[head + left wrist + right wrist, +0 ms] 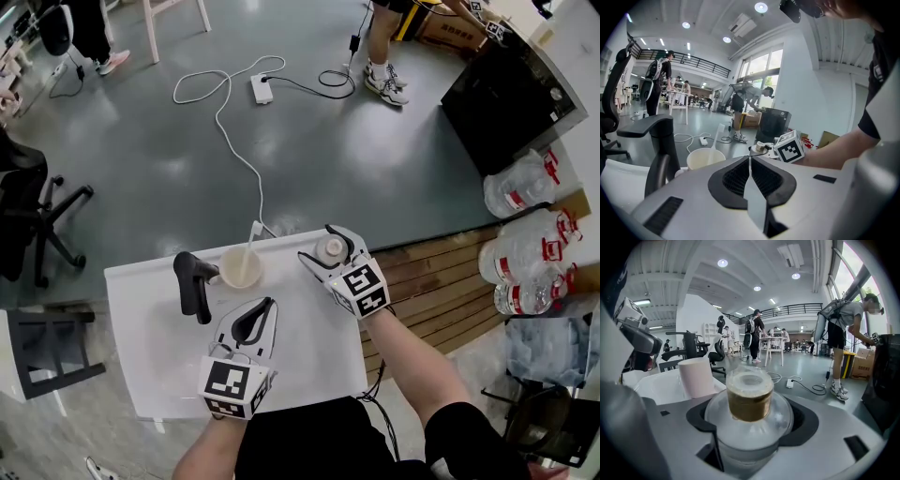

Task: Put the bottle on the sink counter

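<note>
A clear bottle (331,247) with a gold cap sits between the jaws of my right gripper (326,253), which is shut on it above the far right corner of the white counter (141,319). In the right gripper view the bottle (750,404) fills the space between the jaws of the right gripper (752,425), neck pointing away. My left gripper (269,303) hovers over the counter's middle, shut with nothing in it; its closed tips (749,158) point toward the bottle (761,146). A black faucet (192,281) and a cream cup (241,267) holding a white stick stand at the far edge.
Right of the counter lie a wooden pallet (441,281) and several big water jugs (534,262). A black office chair (28,216) stands to the left. On the grey floor beyond run a power strip and cable (261,89). People stand at the far side.
</note>
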### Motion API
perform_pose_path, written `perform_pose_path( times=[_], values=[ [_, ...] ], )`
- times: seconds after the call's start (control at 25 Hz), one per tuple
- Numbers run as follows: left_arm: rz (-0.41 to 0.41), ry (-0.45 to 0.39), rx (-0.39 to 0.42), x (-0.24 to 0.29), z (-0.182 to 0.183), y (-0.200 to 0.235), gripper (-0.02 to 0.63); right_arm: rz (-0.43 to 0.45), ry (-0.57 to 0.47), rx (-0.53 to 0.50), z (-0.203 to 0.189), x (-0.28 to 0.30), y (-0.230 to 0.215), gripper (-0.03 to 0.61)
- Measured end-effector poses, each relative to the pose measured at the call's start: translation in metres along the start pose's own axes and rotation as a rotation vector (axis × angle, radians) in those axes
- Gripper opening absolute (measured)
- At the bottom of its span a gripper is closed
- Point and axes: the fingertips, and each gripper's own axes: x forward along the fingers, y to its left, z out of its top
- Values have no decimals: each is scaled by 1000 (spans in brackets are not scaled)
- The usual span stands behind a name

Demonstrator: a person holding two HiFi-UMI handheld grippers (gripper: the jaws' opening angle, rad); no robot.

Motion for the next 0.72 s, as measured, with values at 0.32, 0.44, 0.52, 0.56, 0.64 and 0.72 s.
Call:
perform_pose_path(
  times=[0.32, 0.44, 0.52, 0.56, 0.64, 0.72],
  values=[
    [1, 3, -8, 1, -2, 5, 21, -34, -5, 1, -1, 5, -6, 354],
    [-1, 2, -12, 0, -2, 5, 21, -39, -3, -4, -1, 6, -6, 354],
    [-1, 0, -15, 0, -2, 5, 21, -42, -2, -6, 0, 6, -6, 354],
    [-2, -1, -16, 0, -2, 6, 21, -43, 0, -5, -1, 6, -6, 354],
    [-4, -4, -18, 0, -1, 7, 21, -44, 7, -4, -1, 6, -5, 354],
    [-6, -7, -19, -1, 0, 7, 21, -42, 17, -8, -1, 6, -3, 354]
  ],
)
